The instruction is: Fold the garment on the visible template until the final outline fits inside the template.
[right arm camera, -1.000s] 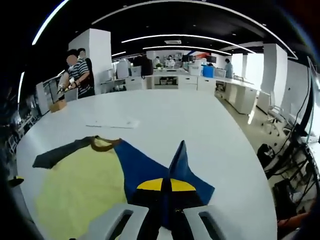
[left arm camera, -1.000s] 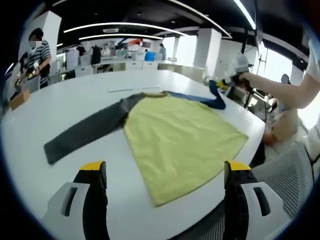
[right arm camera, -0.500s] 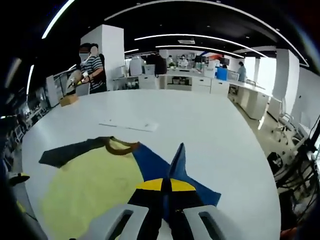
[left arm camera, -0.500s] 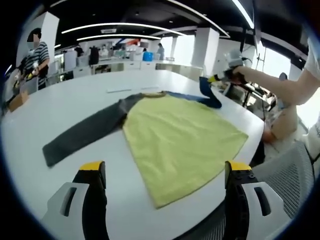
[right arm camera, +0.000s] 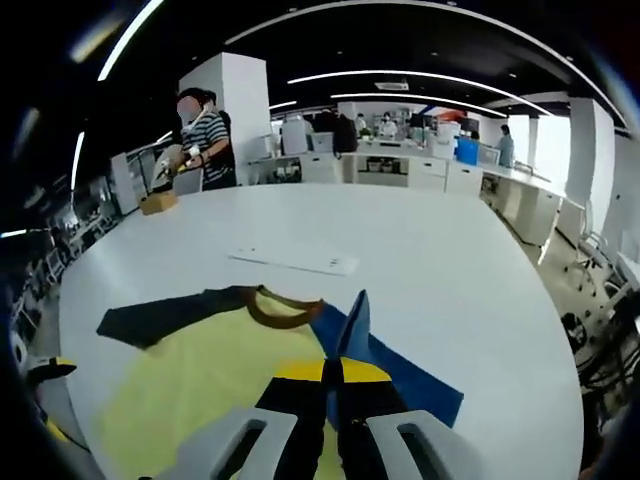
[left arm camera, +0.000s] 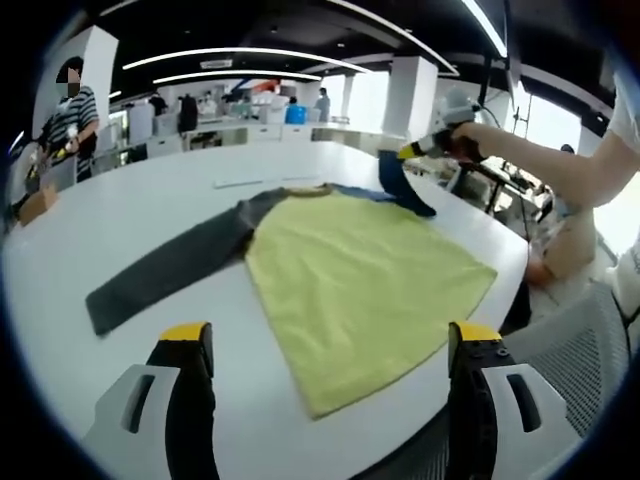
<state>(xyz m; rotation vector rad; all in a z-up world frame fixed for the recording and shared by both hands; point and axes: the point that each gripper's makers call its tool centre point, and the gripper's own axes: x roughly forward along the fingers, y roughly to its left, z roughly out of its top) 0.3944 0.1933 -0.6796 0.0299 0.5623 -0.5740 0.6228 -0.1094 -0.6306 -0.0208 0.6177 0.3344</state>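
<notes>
My left gripper [left arm camera: 320,345] hung with jaws spread wide and nothing between them, near the hem of the yellow shirt [left arm camera: 350,275] spread flat on the white table [left arm camera: 120,200]. My right gripper [right arm camera: 332,372] was pinched closed on the blue sleeve [right arm camera: 352,325], lifted above the shirt's shoulder.

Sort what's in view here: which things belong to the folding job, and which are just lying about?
Job:
- shirt, yellow body, spread on the table
- blue sleeve, pinched and lifted by the right claw
- grey sleeve, lying flat
- left claw, open, holding nothing

Lying about:
- paper sheet beyond the collar
- cardboard box at the table's far edge
</notes>
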